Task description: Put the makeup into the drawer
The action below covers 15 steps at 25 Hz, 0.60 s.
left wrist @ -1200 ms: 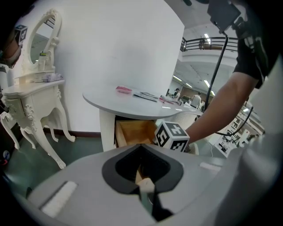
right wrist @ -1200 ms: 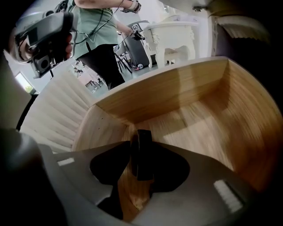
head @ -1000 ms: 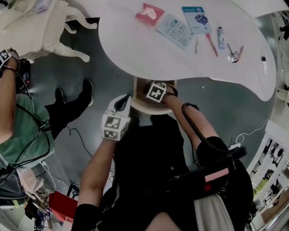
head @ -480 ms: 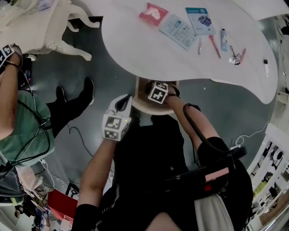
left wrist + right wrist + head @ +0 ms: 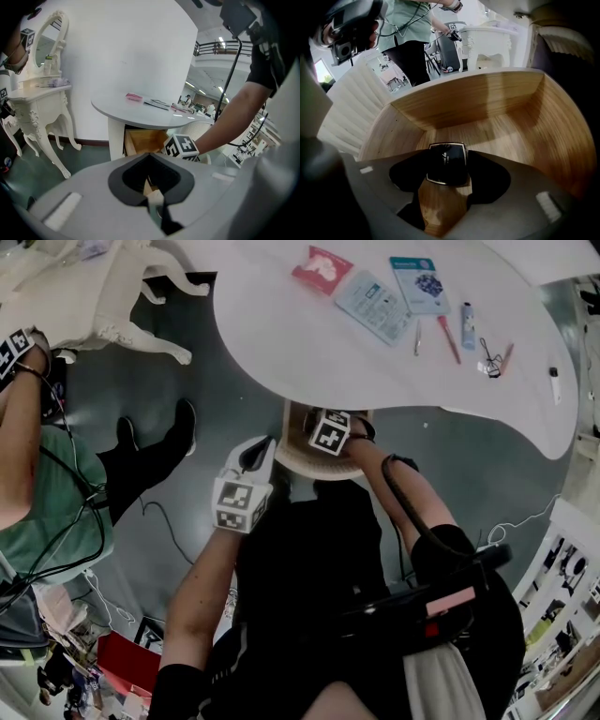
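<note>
A black square makeup compact (image 5: 446,164) lies flat on the floor of the open wooden drawer (image 5: 501,126). My right gripper (image 5: 447,177) points steeply down into the drawer. Its jaws have just been opening and stand wide, one on each side of the compact, with the pads off it. From the head view the drawer (image 5: 289,463) juts out under the white table (image 5: 281,343), and the right marker cube (image 5: 328,431) sits over it. My left gripper (image 5: 255,456) hangs at the drawer's left edge. Its fingers (image 5: 156,202) lie together, with only a tan sliver at their tips.
On the table lie a pink packet (image 5: 322,268), two flat sachets (image 5: 380,304), a tube (image 5: 468,324), a red pencil (image 5: 448,336) and an eyelash curler (image 5: 485,354). A white vanity (image 5: 103,296) stands at the left. Another person in green (image 5: 47,502) stands nearby with cables.
Both grippers keep their places at the drawer. The right marker cube has rolled slightly. The head view has drifted a little, so the table items sit further right.
</note>
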Each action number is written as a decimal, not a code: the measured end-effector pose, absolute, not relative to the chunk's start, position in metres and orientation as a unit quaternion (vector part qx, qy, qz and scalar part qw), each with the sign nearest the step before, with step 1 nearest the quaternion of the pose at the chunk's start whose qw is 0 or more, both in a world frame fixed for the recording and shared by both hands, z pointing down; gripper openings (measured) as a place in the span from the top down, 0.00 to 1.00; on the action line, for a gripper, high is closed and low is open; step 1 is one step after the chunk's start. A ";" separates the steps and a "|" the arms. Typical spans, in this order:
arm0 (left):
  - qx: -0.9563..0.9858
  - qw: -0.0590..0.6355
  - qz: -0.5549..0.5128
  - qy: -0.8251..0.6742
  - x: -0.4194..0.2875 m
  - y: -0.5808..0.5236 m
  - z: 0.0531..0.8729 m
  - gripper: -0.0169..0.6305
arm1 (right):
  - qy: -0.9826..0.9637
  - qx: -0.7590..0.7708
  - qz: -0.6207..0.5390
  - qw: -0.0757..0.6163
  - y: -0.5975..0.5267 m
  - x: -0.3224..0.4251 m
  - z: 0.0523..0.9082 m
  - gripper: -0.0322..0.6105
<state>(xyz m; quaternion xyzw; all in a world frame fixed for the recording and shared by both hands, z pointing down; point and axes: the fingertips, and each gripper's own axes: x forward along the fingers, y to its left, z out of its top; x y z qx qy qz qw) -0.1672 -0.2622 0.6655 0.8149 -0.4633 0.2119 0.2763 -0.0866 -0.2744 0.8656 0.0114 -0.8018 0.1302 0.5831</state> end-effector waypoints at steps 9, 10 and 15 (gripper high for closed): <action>0.818 0.270 0.203 -0.466 -0.168 -0.266 0.658 0.97 | -0.812 0.013 0.106 0.574 -0.275 -0.093 0.848 0.58; 0.818 0.269 0.203 -0.466 -0.168 -0.266 0.656 0.97 | -0.814 0.008 0.101 0.572 -0.273 -0.095 0.844 0.58; 0.816 0.267 0.191 -0.476 -0.171 -0.273 0.631 0.97 | -0.827 -0.015 0.078 0.556 -0.261 -0.103 0.811 0.75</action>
